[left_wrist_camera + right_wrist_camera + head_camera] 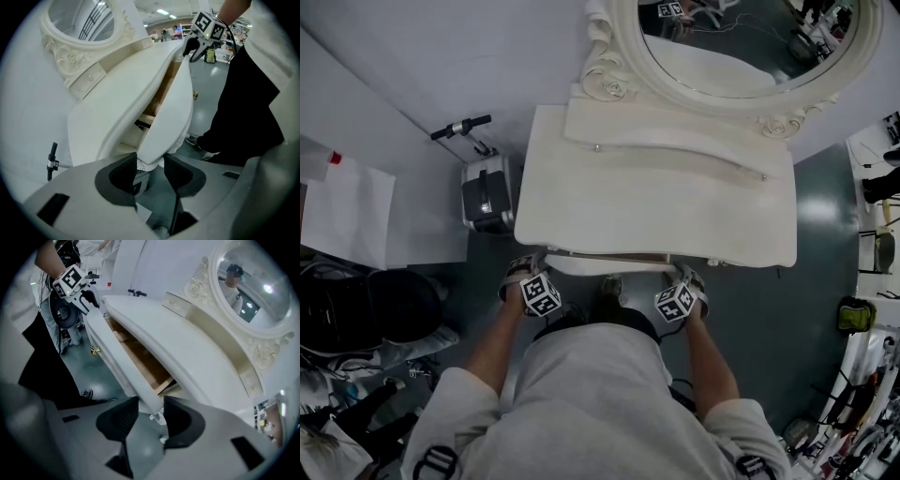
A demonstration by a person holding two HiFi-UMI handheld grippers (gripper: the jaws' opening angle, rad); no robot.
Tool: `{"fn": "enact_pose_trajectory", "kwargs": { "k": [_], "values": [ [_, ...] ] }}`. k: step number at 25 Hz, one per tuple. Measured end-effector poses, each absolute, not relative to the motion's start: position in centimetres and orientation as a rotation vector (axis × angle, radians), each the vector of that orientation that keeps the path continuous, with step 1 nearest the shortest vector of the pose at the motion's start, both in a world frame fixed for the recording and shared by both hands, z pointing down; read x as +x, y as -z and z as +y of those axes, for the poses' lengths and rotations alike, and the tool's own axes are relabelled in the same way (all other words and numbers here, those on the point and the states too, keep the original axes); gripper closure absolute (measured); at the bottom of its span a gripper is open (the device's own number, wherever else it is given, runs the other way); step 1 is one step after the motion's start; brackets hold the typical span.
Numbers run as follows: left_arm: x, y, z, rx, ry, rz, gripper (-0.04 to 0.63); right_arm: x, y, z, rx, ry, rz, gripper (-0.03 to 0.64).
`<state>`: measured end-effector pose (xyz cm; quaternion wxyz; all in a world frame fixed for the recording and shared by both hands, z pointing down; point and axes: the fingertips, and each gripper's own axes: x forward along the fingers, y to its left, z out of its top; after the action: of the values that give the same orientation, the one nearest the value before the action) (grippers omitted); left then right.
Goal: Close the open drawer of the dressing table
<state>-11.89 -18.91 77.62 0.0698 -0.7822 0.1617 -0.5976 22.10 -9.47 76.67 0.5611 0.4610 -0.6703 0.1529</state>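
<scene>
My left gripper (150, 169) and right gripper (151, 413) each pinch one end of the drawer (609, 266) front. The drawer sits at centre in the head view, part open under the table (656, 202) top. Holding both ends should let me push it in square, I judge.

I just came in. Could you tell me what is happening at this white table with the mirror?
A person stands at a white dressing table with a gripper in each hand. The left gripper has its jaws closed on one end of the drawer front, and the right gripper is closed on the other end. The drawer is partly open, and its wooden inside shows under the tabletop. It is not yet pushed shut.
</scene>
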Motion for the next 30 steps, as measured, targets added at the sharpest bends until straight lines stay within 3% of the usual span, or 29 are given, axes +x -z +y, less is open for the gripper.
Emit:
{"fn": "enact_pose_trajectory", "kwargs": {
  "k": [12, 30],
  "values": [
    [-12.9, -77.7, -19.3, -2.563, 1.803, 0.921, 0.456, 22.3, -76.6, -9.9, 1.195, -0.445, -1.579, 0.453],
    [-12.6, -77.8, -20.1, -2.617, 1.813, 1.048, 0.469, 23.2, -76.8, -10.2, 1.497, -0.772, -1.604, 0.453]
  ]
}}
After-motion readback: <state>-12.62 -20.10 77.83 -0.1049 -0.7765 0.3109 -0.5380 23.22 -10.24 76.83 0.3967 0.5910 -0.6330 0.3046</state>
